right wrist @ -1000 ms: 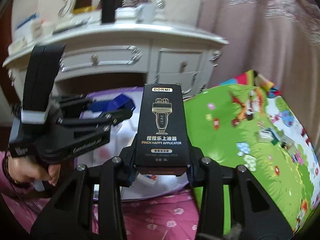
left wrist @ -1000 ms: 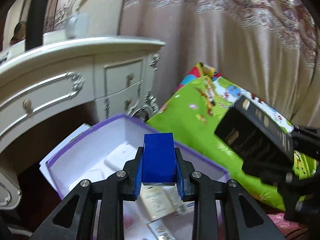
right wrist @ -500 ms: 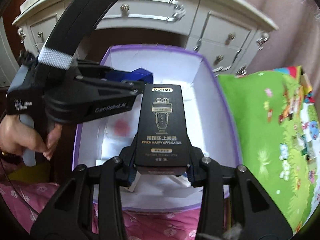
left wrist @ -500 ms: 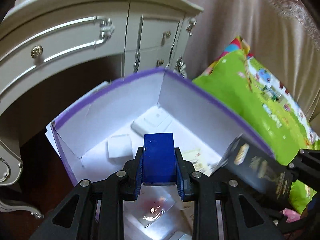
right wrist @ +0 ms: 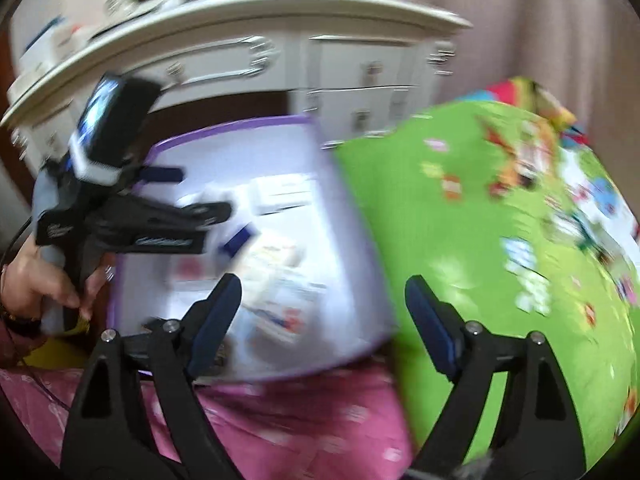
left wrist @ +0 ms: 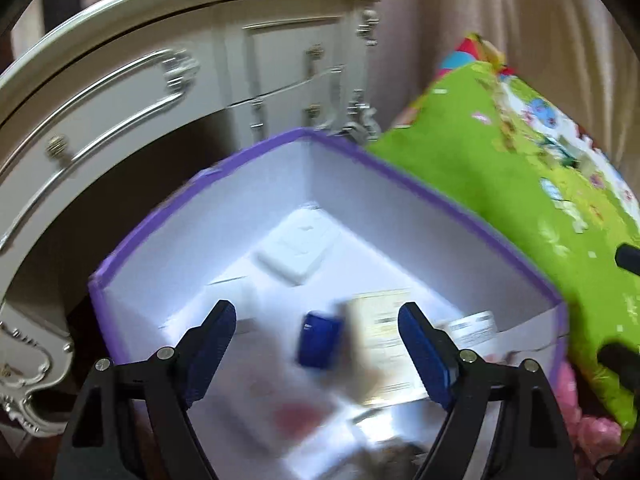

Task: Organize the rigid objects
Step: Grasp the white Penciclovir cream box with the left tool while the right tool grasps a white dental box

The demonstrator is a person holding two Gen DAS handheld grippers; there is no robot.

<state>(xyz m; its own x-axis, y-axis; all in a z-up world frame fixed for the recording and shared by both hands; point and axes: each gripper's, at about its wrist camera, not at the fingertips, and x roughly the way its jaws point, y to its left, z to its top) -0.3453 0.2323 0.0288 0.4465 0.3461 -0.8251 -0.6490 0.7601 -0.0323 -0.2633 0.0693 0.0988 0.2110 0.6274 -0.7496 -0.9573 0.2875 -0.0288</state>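
The purple box with white inside holds several white packets and cards. A small blue block, blurred, is loose inside the box, below my left gripper. Its jaws are opening and the pads do not touch the block. My right gripper hangs over the box's near right corner; its jaws are opening with nothing between them. The right wrist view also shows the left gripper over the box with the blue block under it. The black carton is not clearly in view.
A white dresser with drawers stands right behind the box. A green patterned mat leans against its right side, before a beige curtain. A pink floral cloth lies in front. A person's hand holds the left gripper.
Both grippers have opened. The left let go of the blue block, which dropped into the box. The black carton has left the right jaws. Both hands sank toward the box.
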